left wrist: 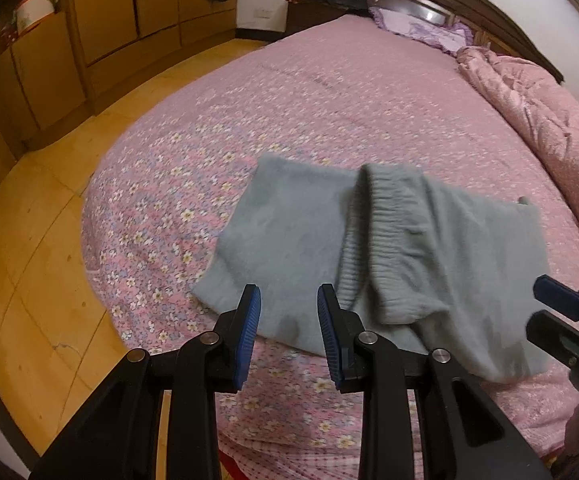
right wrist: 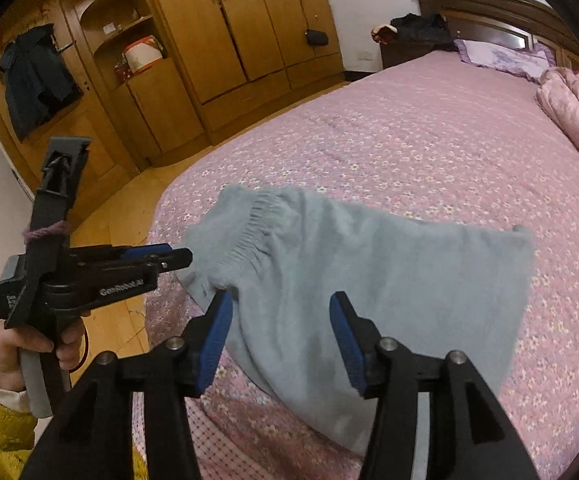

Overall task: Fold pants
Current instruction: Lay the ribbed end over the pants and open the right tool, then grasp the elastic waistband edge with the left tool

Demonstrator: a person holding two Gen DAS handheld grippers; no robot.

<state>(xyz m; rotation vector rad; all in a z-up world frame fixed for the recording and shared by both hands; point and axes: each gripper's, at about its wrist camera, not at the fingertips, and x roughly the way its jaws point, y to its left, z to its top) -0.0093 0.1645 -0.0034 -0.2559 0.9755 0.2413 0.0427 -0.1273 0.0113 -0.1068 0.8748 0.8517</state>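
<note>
Grey-blue pants [left wrist: 285, 232] lie folded on the pink floral bedspread [left wrist: 329, 92] near the bed's front edge, their ribbed waistband [left wrist: 389, 220] doubled over across the middle. My left gripper [left wrist: 288, 289] hovers over the pants' near edge, pads apart with nothing between them. In the right wrist view the pants [right wrist: 389, 280] spread below my right gripper [right wrist: 280, 296], whose jaws stand wide with no cloth pinched. The right gripper [left wrist: 557, 312] also shows at the edge of the left wrist view. The left gripper [right wrist: 157, 256] appears side-on, held by a hand [right wrist: 5, 344] in a yellow sleeve.
A bunched pink quilt [left wrist: 537, 112] and a purple pillow [left wrist: 421, 28] lie at the head of the bed. Wooden wardrobes [right wrist: 241, 24] line the far wall across a yellow wooden floor [left wrist: 29, 240]. Dark clothes [right wrist: 421, 24] rest on a nightstand.
</note>
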